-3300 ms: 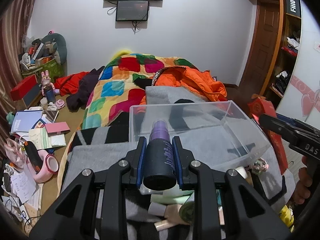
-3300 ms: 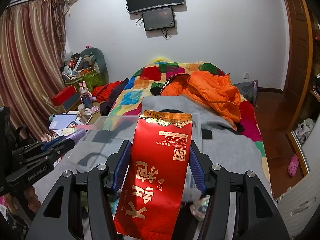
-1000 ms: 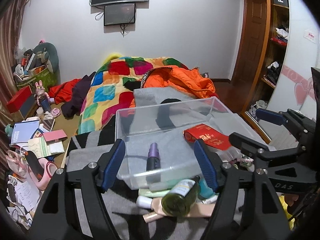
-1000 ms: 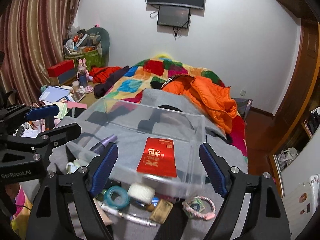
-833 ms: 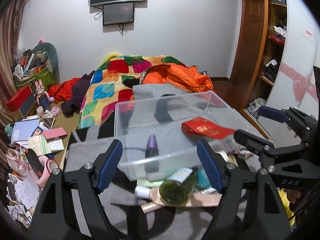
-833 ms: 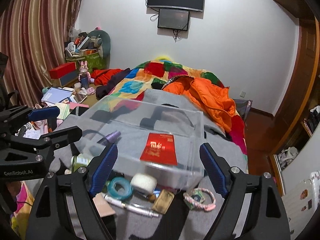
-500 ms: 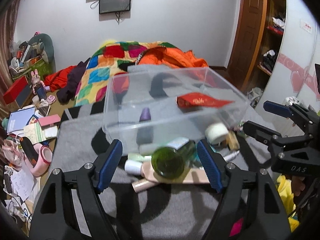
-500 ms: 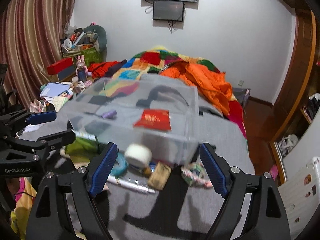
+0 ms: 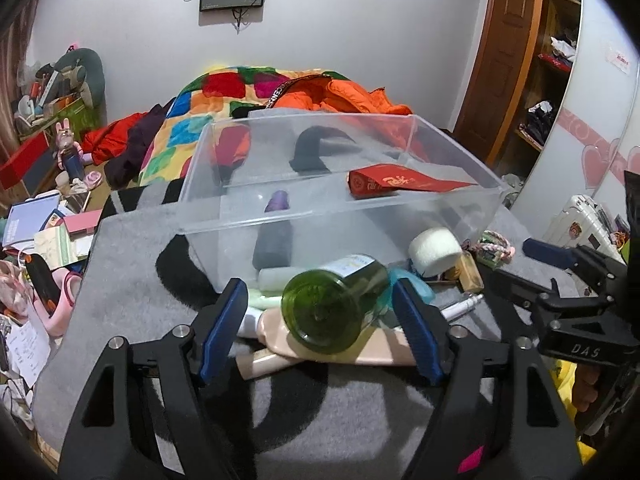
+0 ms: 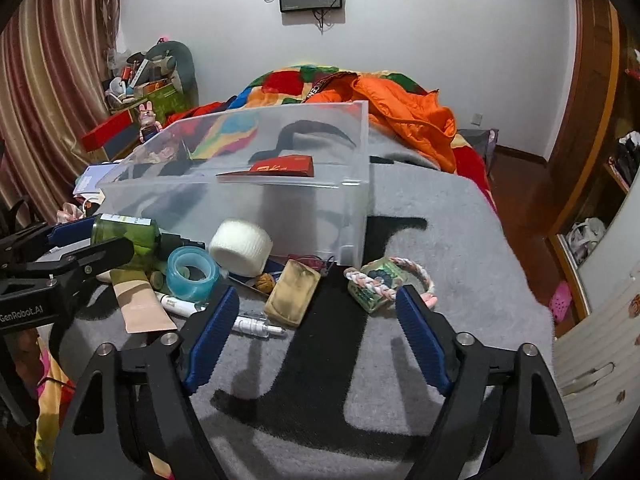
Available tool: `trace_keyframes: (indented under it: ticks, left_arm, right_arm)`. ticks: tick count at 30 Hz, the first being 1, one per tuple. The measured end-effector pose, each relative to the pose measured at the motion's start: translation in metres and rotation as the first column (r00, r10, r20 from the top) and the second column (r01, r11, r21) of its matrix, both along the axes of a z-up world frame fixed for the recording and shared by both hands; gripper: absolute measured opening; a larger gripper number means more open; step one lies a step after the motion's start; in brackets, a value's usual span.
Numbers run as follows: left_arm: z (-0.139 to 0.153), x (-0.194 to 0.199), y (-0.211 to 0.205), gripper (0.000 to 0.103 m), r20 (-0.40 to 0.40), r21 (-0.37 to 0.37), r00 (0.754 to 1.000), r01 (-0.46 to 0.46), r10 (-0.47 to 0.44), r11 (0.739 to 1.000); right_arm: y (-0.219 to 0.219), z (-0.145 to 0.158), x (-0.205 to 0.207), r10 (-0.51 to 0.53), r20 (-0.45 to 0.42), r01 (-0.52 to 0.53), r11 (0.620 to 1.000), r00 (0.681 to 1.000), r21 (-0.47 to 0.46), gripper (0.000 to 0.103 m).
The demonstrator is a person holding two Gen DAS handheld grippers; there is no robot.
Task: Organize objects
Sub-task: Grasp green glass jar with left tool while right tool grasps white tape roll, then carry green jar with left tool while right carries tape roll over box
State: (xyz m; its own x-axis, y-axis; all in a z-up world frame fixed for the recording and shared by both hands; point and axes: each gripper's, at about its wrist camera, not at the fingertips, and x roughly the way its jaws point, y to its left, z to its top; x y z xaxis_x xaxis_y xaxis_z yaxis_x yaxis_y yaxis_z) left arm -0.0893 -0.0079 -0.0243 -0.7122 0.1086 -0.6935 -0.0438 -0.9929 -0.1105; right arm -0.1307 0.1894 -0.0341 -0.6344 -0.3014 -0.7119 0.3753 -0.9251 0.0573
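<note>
Green bottle [image 9: 335,305] between closing left claw [image 9: 320,328] jaws, untouched, right claw [image 10: 316,340] closing, empty, both angled downward

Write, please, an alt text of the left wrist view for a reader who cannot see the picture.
The left gripper is closing its jaws around a green bottle lying on its side on a grey blanket; its pads do not yet press on it. Behind stands a clear plastic box holding a red envelope and a dark purple-capped bottle. The right gripper shows at the right edge.
</note>
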Motion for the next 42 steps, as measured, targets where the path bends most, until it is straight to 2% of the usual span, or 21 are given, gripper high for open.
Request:
trace_keyframes:
  ticks: [5,11,18,22,31,42]
  left_arm:
    - [-0.001,0.0,0.001,0.052,0.007,0.038,1.0,0.019,-0.02,0.999]
    - [0.002,0.008,0.001,0.047,-0.012,0.054,0.999,0.032,-0.031,0.998]
    - [0.008,0.017,-0.005,0.046,-0.035,0.084,0.999,0.026,-0.023,0.996]
    - [0.013,0.02,-0.007,0.045,-0.047,0.083,0.999,0.021,-0.017,0.996]
    - [0.024,0.024,-0.009,0.045,-0.08,0.062,0.997,-0.001,0.006,0.998]
    - [0.057,0.034,-0.011,0.042,-0.166,0.056,0.986,-0.027,0.036,0.998]
  right_arm:
    - [-0.016,0.004,-0.003,0.039,0.004,-0.038,0.999,0.999,-0.028,0.071]
    - [-0.038,0.002,-0.016,0.065,0.023,-0.064,0.997,0.998,-0.041,0.07]
    - [-0.049,-0.006,-0.03,0.061,0.084,-0.054,0.995,0.995,-0.084,0.054]
    - [-0.052,-0.011,-0.033,0.064,0.106,-0.055,0.995,0.992,-0.087,0.038]
    - [-0.043,-0.002,-0.02,0.06,0.069,-0.053,0.993,0.996,-0.102,0.037]
    - [-0.033,0.034,-0.001,0.064,-0.029,-0.067,0.989,0.998,-0.132,0.037]
